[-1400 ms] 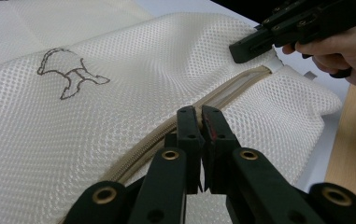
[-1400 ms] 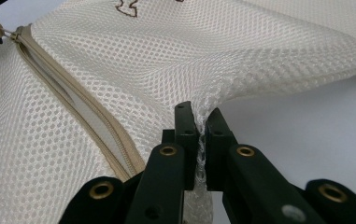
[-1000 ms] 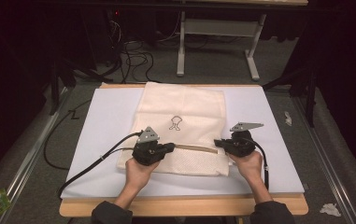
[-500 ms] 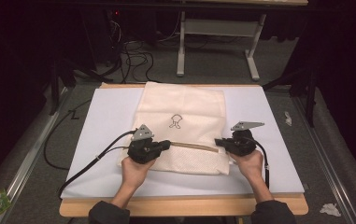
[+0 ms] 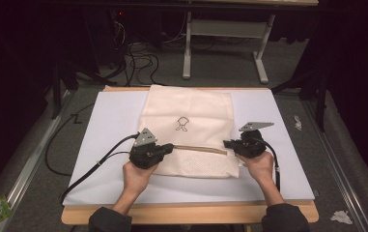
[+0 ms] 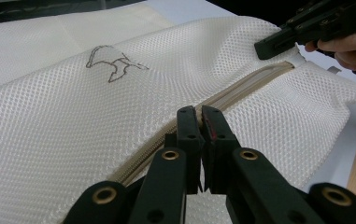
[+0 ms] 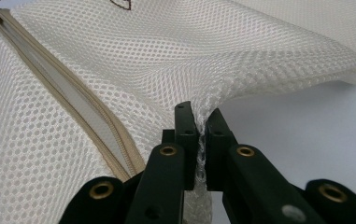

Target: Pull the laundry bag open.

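Mesh laundry bag, cream-white, flat and rectangular point(image 5: 191, 108), lies in the middle of the white table cover point(image 5: 109, 121).

High view: the left gripper point(image 5: 172, 146) sits at the 9 o'clock end of the beige zip point(image 5: 201, 149), and the right gripper point(image 5: 226, 143) at its 3 o'clock end. Against the frames of the last second, the left gripper has crept only a trace toward 9 o'clock and the right has held. Judgement: the zip pull is at or near the end of its travel, with the bag braced from the other side.

Left gripper view: the left gripper point(image 6: 201, 116) has its tongs pressed together right over the zip point(image 6: 255, 81). Whether the slider tab is between them is hidden. The right gripper point(image 6: 264, 49) is at 1 o'clock, on the bag's edge. The dark outline print point(image 6: 112, 63) is at 11 o'clock.

Right gripper view: the right gripper point(image 7: 199, 119) is clamped on a bunched fold of mesh, which the high view is too coarse to show. The zip point(image 7: 73, 93) runs off toward 11 o'clock, and a pale gap between its tapes suggests it stands open here.
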